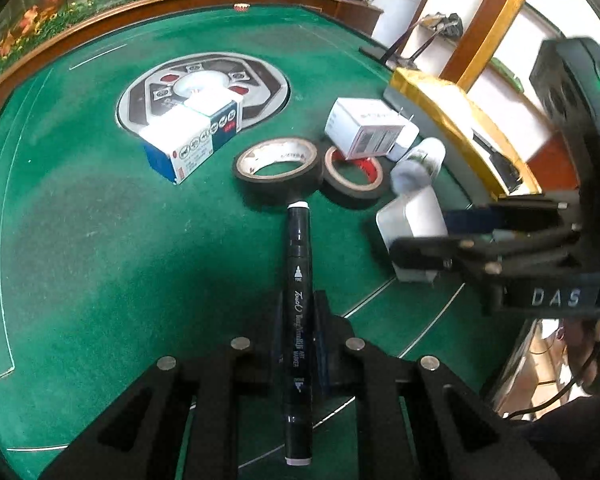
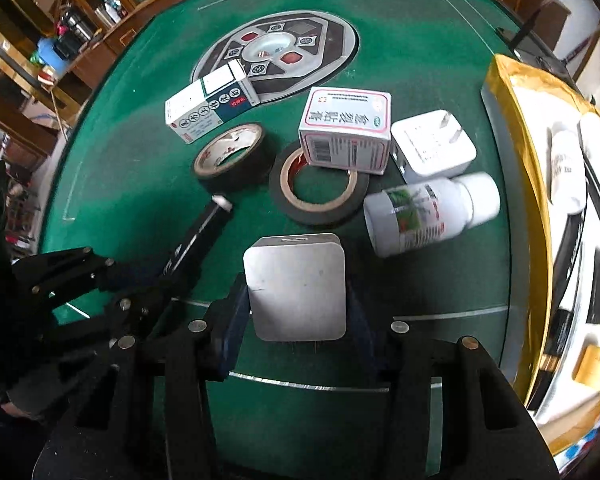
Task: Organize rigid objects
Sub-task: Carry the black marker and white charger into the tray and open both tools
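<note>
My left gripper [image 1: 300, 320] is shut on a black art marker [image 1: 298, 248], which sticks out ahead over the green felt towards a wide black tape roll [image 1: 278, 168]. In the right wrist view that gripper [image 2: 156, 276] comes in from the left with the marker [image 2: 204, 232]. My right gripper [image 2: 296, 312] is shut on a silver square tin [image 2: 296, 280], one pad against each side edge. The left wrist view shows the right gripper [image 1: 424, 232] with the tin [image 1: 412, 216] at the right.
On the green table [image 2: 140, 168] lie a blue-and-white carton [image 2: 210, 108], the wide tape roll [image 2: 230, 156], a thin tape roll [image 2: 320, 200] under a pink-edged box [image 2: 346, 132], a white plug charger [image 2: 432, 152] and a white bottle [image 2: 428, 216]. A gold-rimmed box [image 2: 516, 120] stands right.
</note>
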